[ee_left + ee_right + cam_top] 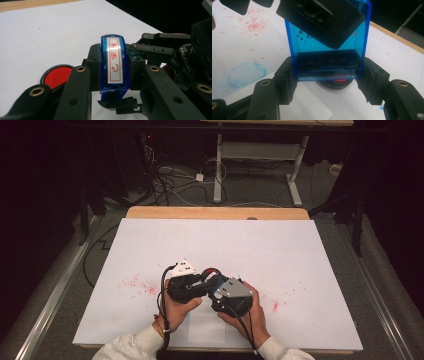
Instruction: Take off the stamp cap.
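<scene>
The left gripper [112, 82] clamps the blue stamp [114, 65] just above the red ink pad [58, 75]. The right gripper [328, 82] has closed on the stamp's lower end.

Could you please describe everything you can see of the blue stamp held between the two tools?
The translucent blue plastic rectangular stamp has a white label strip with red characters along its narrow edge and a dark inner block low inside. The left tool clamps its broad faces; the right tool closes on its narrow ends. It hangs over a round black pad of red ink on the white paper sheet.
</scene>
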Tool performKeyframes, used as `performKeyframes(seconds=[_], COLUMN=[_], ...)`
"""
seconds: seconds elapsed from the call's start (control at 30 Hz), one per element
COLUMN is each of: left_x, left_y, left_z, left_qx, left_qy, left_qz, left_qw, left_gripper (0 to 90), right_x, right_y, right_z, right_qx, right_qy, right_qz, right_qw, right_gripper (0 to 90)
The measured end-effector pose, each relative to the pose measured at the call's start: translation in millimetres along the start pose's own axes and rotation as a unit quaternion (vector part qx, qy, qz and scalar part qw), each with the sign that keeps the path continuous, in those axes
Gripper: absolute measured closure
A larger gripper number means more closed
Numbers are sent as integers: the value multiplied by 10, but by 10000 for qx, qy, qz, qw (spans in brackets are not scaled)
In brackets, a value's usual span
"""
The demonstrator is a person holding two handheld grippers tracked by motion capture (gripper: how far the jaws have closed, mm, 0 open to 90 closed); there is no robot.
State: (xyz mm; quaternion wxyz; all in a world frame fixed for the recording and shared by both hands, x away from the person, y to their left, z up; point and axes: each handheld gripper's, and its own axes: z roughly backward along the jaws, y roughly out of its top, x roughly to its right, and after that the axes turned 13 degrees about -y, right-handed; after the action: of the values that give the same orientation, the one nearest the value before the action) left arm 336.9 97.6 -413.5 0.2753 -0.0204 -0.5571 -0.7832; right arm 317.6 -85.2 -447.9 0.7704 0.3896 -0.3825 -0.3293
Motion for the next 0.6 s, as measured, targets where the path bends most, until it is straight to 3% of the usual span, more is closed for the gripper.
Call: performKeyframes(seconds=[0.6], left_x=[-14], left_y=[8], left_z=[-2], left_qx=[-64], left_qy=[-28], left_qz=[84], left_qw=[9999], left_gripper=[684], right_x=[-15], right_y=[-19], right_z=[-14], right_qx=[-76], right_qy=[-17], right_qz=[178], right_qw=[9998], right_gripper=[393])
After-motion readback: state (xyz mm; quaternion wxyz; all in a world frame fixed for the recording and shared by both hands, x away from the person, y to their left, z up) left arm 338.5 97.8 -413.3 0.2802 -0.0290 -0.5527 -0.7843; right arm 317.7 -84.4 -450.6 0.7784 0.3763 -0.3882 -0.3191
